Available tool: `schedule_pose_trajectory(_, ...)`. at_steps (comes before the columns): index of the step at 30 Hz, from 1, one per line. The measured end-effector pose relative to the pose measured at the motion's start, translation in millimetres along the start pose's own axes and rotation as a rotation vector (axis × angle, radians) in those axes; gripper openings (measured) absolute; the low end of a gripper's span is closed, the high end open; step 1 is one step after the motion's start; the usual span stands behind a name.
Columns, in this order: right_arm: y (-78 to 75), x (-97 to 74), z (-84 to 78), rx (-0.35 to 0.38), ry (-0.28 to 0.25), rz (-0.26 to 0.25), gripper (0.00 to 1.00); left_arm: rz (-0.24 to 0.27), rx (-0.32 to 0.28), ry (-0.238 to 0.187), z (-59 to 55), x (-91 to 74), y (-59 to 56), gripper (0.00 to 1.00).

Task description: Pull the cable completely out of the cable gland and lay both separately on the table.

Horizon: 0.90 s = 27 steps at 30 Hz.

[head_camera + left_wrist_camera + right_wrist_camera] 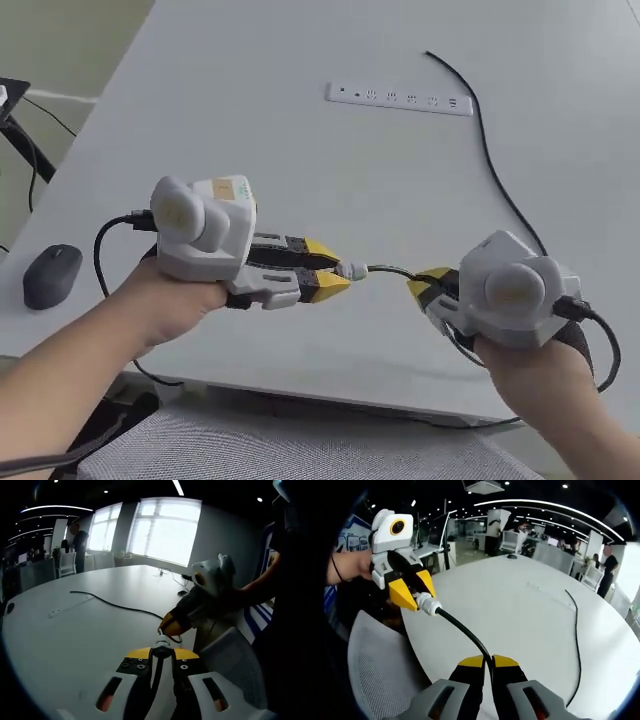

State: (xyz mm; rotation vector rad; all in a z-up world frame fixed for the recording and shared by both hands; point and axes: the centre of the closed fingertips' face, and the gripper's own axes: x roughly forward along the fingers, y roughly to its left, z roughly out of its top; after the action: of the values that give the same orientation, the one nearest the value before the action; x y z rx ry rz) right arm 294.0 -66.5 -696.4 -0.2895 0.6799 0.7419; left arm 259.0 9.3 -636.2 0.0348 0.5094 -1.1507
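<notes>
The wide white table [300,170] takes most of the head view. The work hangs above its near edge in the lower half of the frame, close to the grey mesh chair [300,455] at the bottom, so I judge that a piece slipping free here may land on the chair and not on the table. At centre left, the left gripper [340,271] has its yellow-tipped jaws pressed together on the small whitish plastic cable gland [352,270]. At centre right, the right gripper [424,284] pinches the thin black cable [390,271], which is not yet out of the gland. If the pull is too quick, the jaws may slide along the smooth jacket. The gland, held only at the tips, may twist out, and a sudden release may jerk both hands apart. The surface looks smooth and matte. A long white power strip [400,98] lies at upper centre, its black cord [495,160] runs down the right side, and a dark grey mouse [52,272] sits at the left edge. The room is an open office, with large windows [165,530] at the top of the left gripper view and curved light strips [545,505] at the top of the right gripper view.
</notes>
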Motion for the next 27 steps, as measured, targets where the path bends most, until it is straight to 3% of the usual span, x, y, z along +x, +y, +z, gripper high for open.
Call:
schedule_pose_trajectory(6, -7.4, 5.4, -11.9, 0.059, 0.017, -0.013, 0.0, -0.003, 0.0, 0.006, -1.6, 1.6, -1.3, 0.15)
schedule_pose_trajectory(16, -2.1, 6.4, -14.5, 0.101, 0.025, -0.01, 0.0, 0.003, 0.006, 0.005, -1.6, 2.0, -0.4, 0.15)
schedule_pose_trajectory(23, -4.1, -2.6, -5.5, 0.043, -0.032, -0.039, 0.0, 0.012, 0.004, 0.001, -1.0, -1.8, 3.6, 0.15)
schedule_pose_trajectory(27, -1.7, -4.0, -5.6, 0.023, -0.035, -0.036, 0.01, 0.016, 0.006, 0.004, -0.2, -3.8, 6.4, 0.15)
